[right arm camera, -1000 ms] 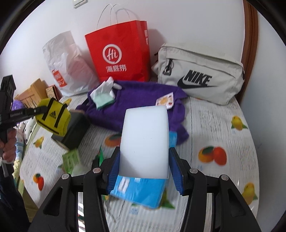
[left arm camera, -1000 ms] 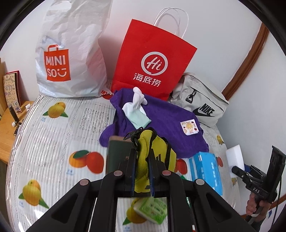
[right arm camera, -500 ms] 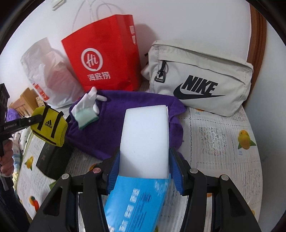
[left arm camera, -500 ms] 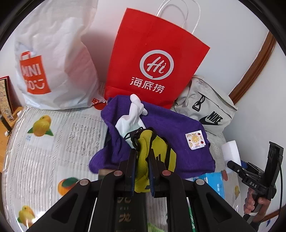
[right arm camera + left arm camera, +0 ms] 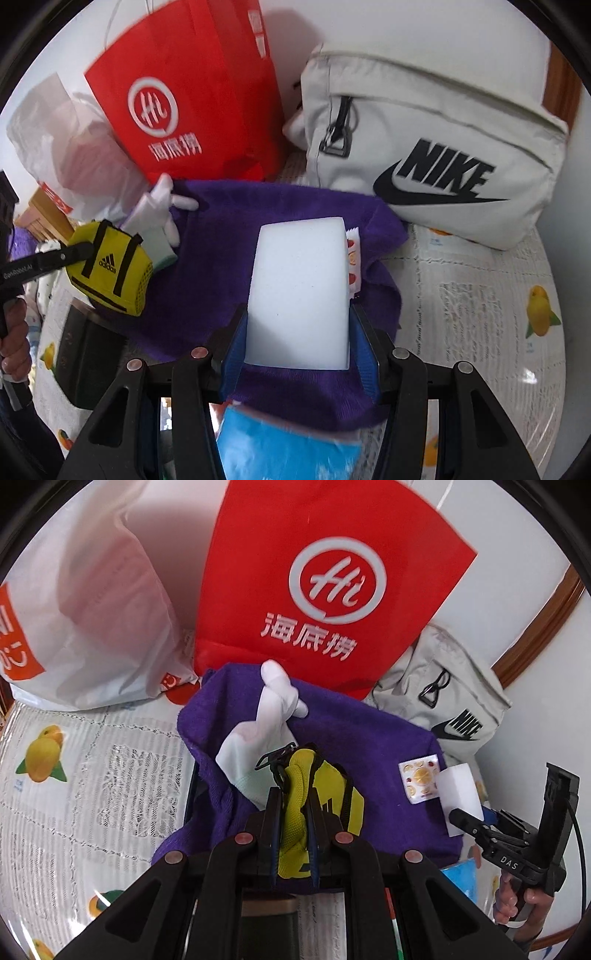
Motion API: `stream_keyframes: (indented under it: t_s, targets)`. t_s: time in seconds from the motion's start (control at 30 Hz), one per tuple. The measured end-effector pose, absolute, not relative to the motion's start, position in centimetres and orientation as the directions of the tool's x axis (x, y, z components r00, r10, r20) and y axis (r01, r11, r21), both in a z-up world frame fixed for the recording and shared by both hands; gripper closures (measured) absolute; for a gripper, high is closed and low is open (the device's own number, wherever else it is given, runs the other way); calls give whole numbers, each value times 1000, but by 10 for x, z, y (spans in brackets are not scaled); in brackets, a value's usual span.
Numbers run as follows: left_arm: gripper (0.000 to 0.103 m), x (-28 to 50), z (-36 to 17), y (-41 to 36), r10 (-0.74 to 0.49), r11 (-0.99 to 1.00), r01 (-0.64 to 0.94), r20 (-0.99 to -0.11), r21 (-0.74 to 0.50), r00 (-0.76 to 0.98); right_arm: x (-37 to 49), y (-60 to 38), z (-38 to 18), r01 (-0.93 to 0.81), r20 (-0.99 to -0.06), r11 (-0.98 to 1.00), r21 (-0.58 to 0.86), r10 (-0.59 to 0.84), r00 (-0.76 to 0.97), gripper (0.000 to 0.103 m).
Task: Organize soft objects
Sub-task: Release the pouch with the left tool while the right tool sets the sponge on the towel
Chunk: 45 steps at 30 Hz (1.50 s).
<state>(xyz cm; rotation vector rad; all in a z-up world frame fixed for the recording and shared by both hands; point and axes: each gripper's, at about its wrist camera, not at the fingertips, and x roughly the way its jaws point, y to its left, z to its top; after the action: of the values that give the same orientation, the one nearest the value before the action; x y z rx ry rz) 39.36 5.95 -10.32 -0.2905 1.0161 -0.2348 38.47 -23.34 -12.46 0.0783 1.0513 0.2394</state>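
**Both claws loaded above the purple towel**

The left gripper (image 5: 293, 812) is clamped tight on a yellow pouch (image 5: 325, 805) with black straps; the fabric is squeezed between the two fingers and bulges out ahead of them. The right gripper (image 5: 297, 332) is closed on a white sponge block (image 5: 301, 291), which is pinched by its two long sides between the blue pads (image 5: 236, 343) and stands out ahead of the fingers.

Directly beneath both claws a purple towel (image 5: 258, 229) is spread over the fruit-print tablecloth (image 5: 480, 295). Just under the right gripper, nearest the camera, a blue packet (image 5: 288, 446) is seen, blurred. A dark box (image 5: 90, 358) lies below and left of the right claw, beside the towel.

Just ahead of the left gripper a white glove (image 5: 266, 720) is draped on the towel. A small fruit-print label (image 5: 419, 779) is sewn on the towel to the right of that claw.

Beyond the towel, three bags are lined up against the wall: a white plastic bag (image 5: 92, 602) to the far left, a red paper bag (image 5: 325, 572) straight ahead, and a grey Nike bag (image 5: 443, 147) to the right.
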Motion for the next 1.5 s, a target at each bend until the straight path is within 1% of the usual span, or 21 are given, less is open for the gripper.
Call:
stream_keyframes:
  t_s: [0.17,0.3,0.43,0.53,0.57,0.6,0.67,0.77,0.83,0.9,1.0,1.2,1.37,1.43,1.47,1.5]
  targets:
    - [91,401,-119,60,-324,938,46,-820,-344,472,394,-230,-152,-160,-892,972,172,222,394,51]
    - [91,407,-125,57,-317,941,39,-832,-336,456,400,-231,-163,-166,-907,970,176,225,356,50]
    - [89,410,-128,56,-304,945,28,-842,-326,445,403,-232,-164,-172,-905,969,178,230,357,50]
    - [84,409,-129,56,-301,947,30,-845,-321,442,406,-232,-164,-169,-906,968,184,234,354,49]
    - [81,409,-129,55,-298,948,31,-846,-317,442,406,-231,-164,-174,-906,968,181,233,353,49]
    - [72,408,-128,55,-300,948,35,-847,-317,440,407,-230,-164,-176,-907,968,178,231,352,48]
    - [62,406,-126,54,-294,950,37,-847,-310,442,406,-231,-164,-178,-907,967,180,234,351,45]
    - [54,402,-120,55,-277,955,34,-846,-294,456,405,-231,-162,-179,-902,966,185,240,359,42]
    - [53,399,-115,57,-267,958,30,-846,-286,461,401,-233,-158,-175,-898,966,190,243,366,39]
    - [49,396,-110,58,-254,961,25,-848,-274,466,397,-234,-150,-175,-893,967,184,238,383,37]
    - [45,386,-98,59,-245,964,31,-840,-263,484,388,-234,-136,-180,-880,968,175,235,412,36]
    - [44,355,-74,63,-223,970,35,-826,-240,518,352,-235,-102,-185,-840,968,167,238,488,36]
    - [41,319,-59,64,-218,972,48,-812,-229,542,299,-224,-81,-247,-795,954,172,282,538,36]
    - [41,300,-55,65,-217,972,45,-806,-231,550,283,-216,-79,-279,-790,946,165,296,537,37]
    - [41,295,-55,65,-217,972,42,-805,-233,551,271,-210,-80,-303,-790,939,160,306,531,40]
    - [41,284,-56,67,-218,971,38,-805,-237,552,263,-205,-83,-322,-791,933,158,315,524,46]
